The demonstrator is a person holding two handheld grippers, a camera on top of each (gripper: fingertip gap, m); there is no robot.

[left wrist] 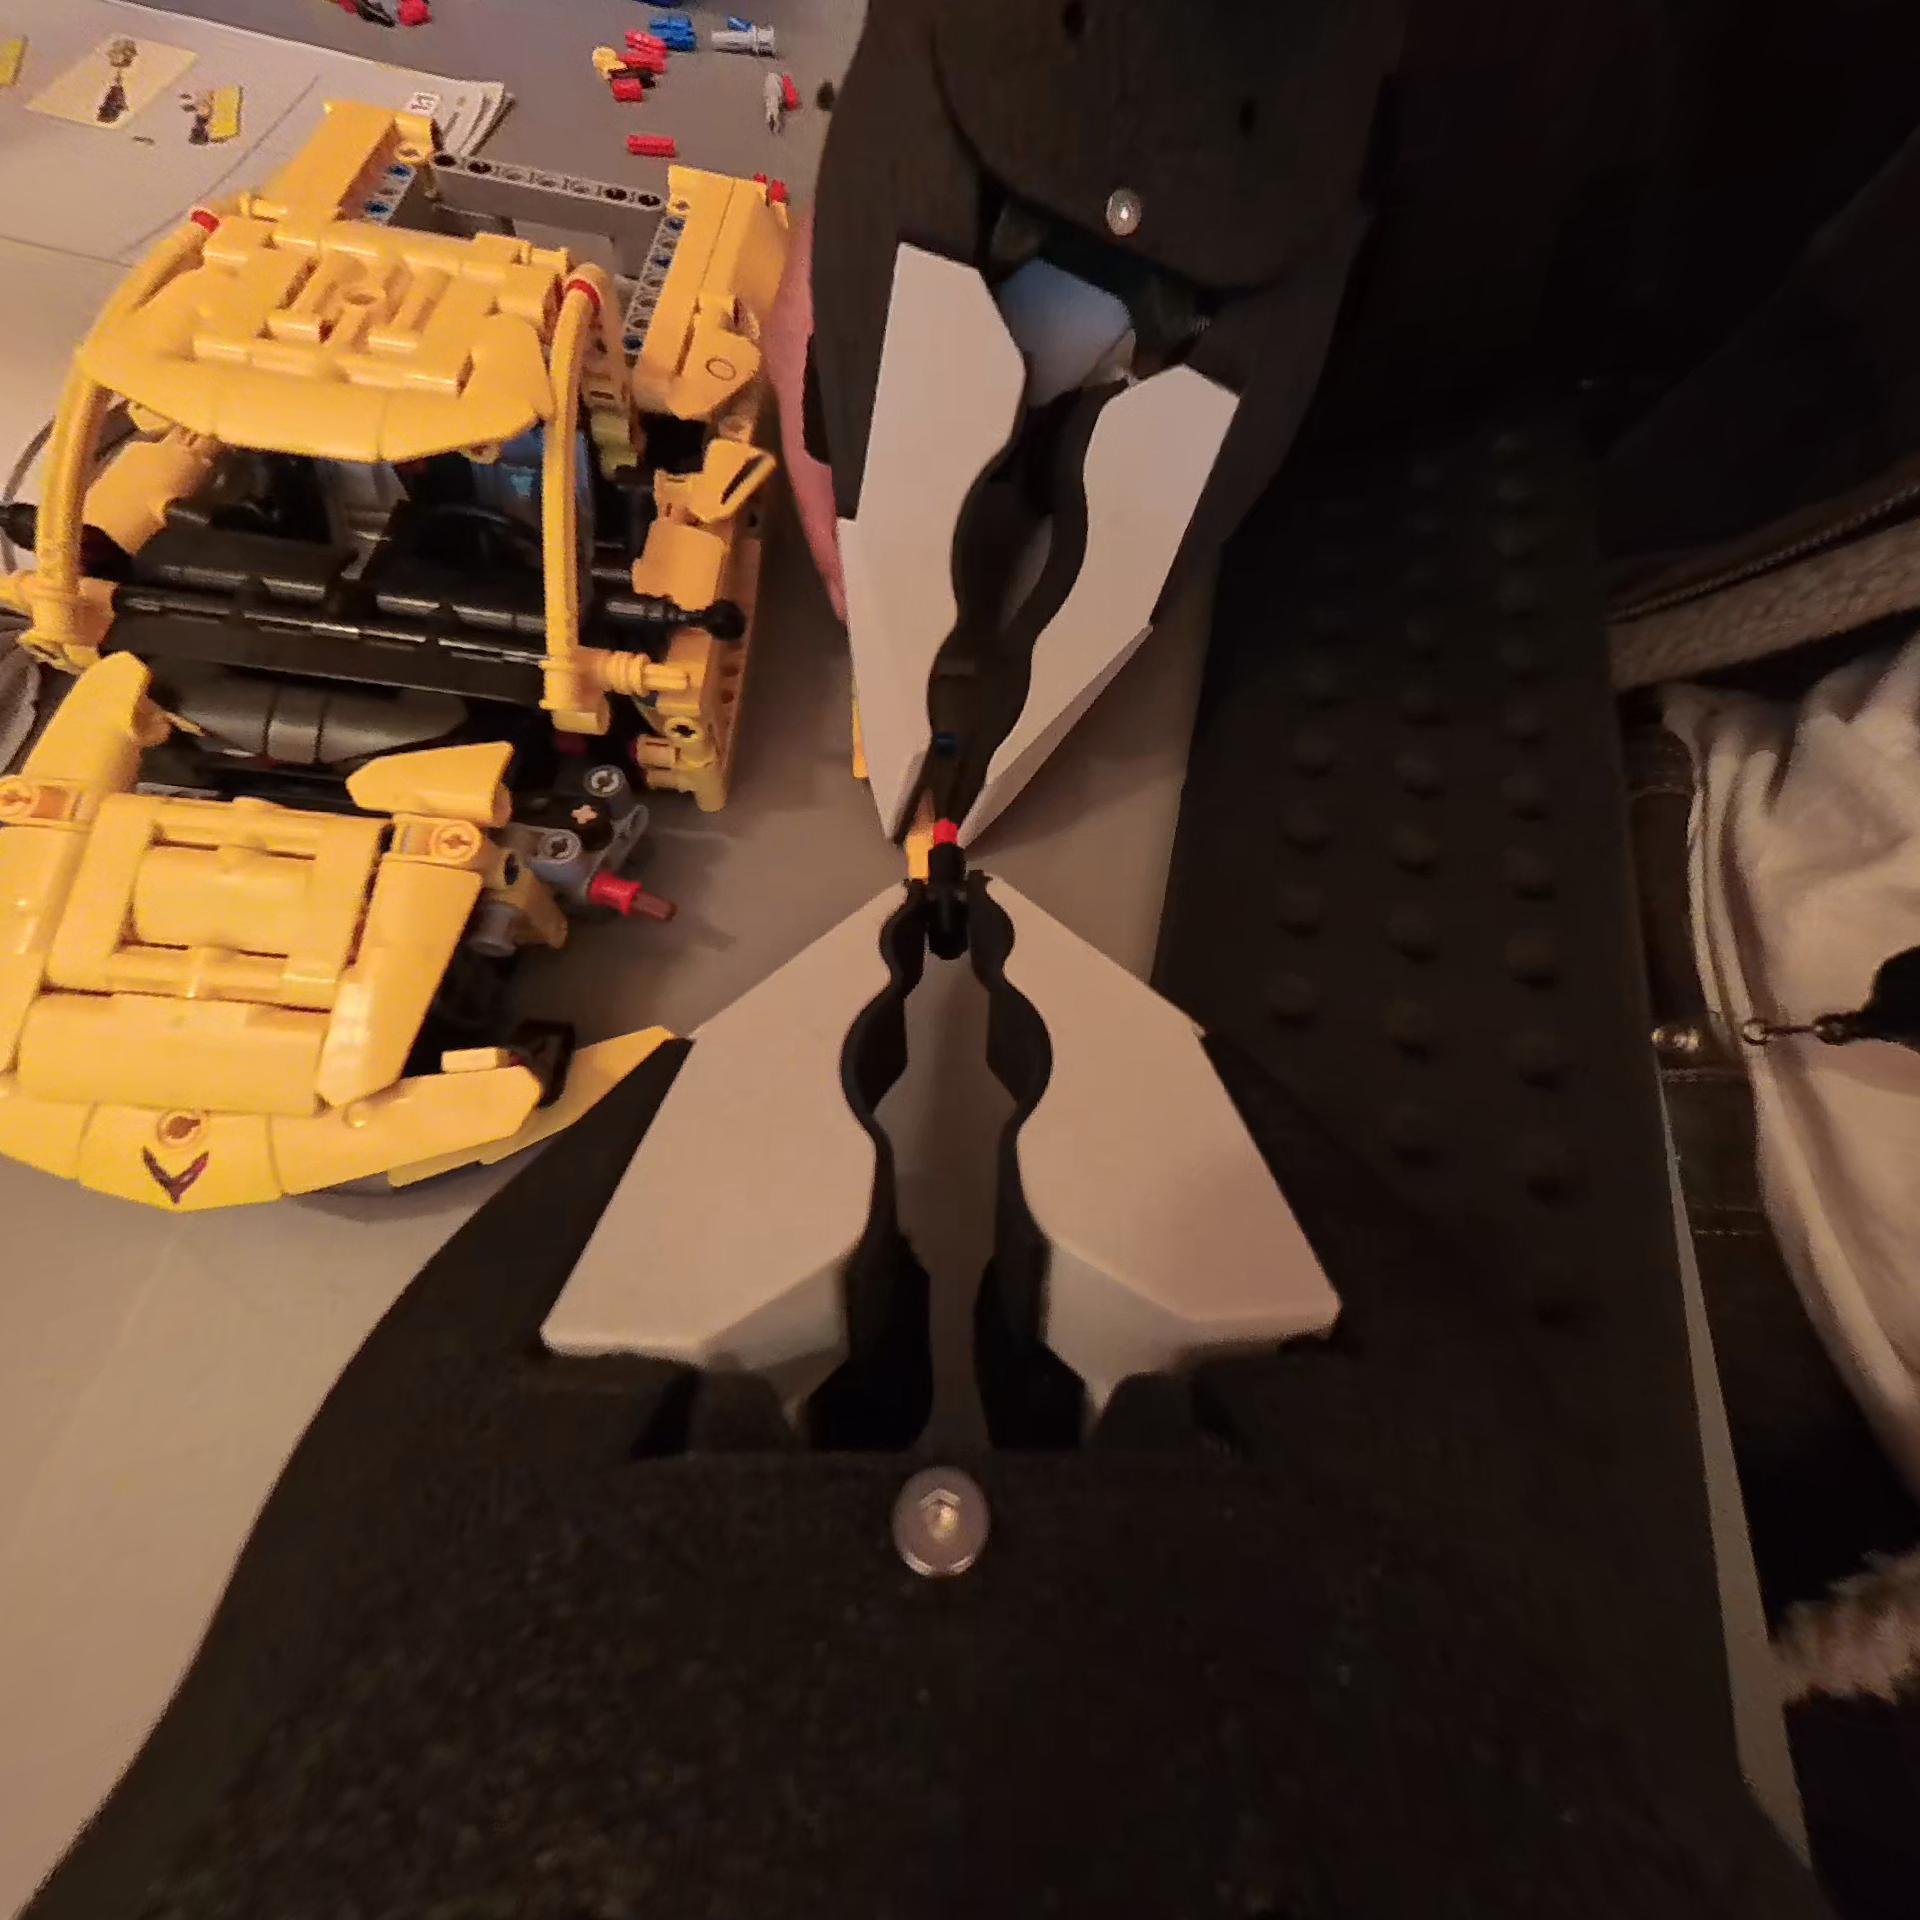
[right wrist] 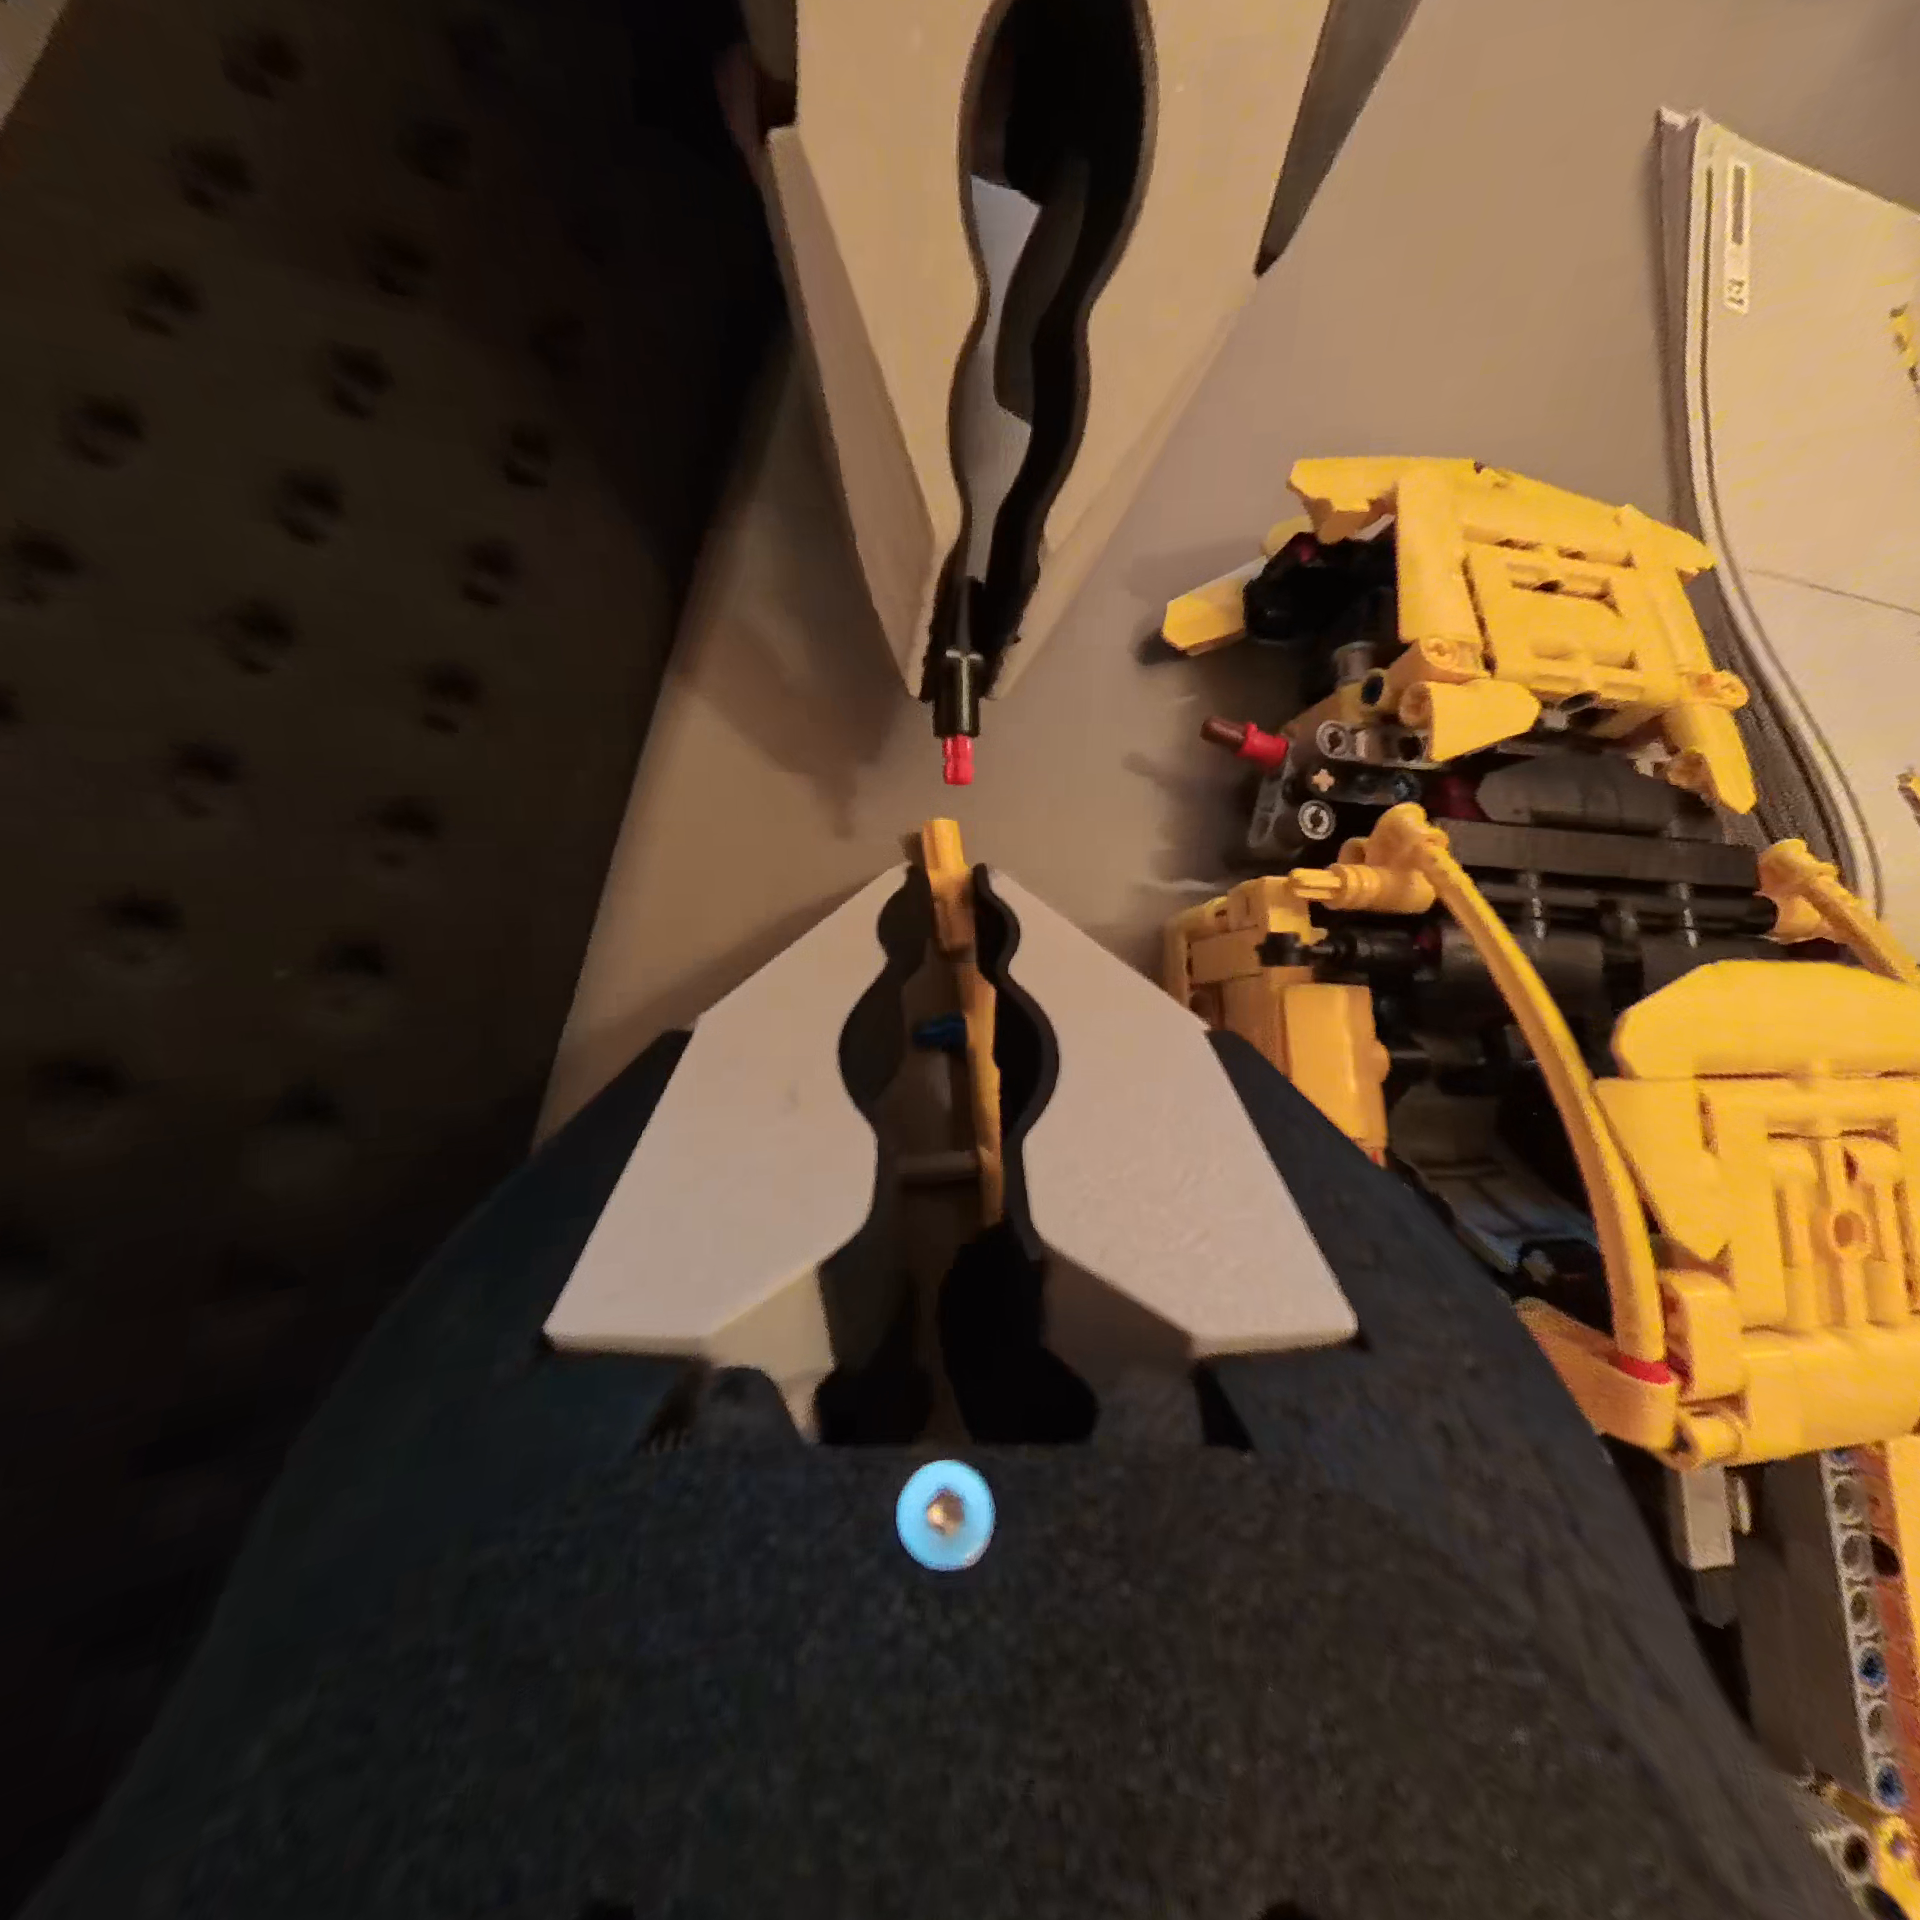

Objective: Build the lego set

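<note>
My left gripper (left wrist: 940,902) is shut on a black connector (left wrist: 943,920) with a red pin (left wrist: 943,831) sticking out of its front. My right gripper (right wrist: 943,883) is shut on a thin yellow piece (right wrist: 945,894) that lies lengthwise between its fingers. The two grippers point tip to tip above the grey table. In the right wrist view a small gap shows between the red pin (right wrist: 954,758) and the yellow piece's tip. The left gripper (right wrist: 961,675) comes in from the top there. The partly built yellow car (left wrist: 312,623) stands beside them.
The car also shows in the right wrist view (right wrist: 1558,935). Instruction booklets (left wrist: 125,94) lie behind it, with several loose red, blue and grey pieces (left wrist: 644,62) near them. A dark studded surface (left wrist: 1403,831) runs along the other side. A person's clothing (left wrist: 1818,935) is at the far right. Left and right tips are no more than a few centimetres apart.
</note>
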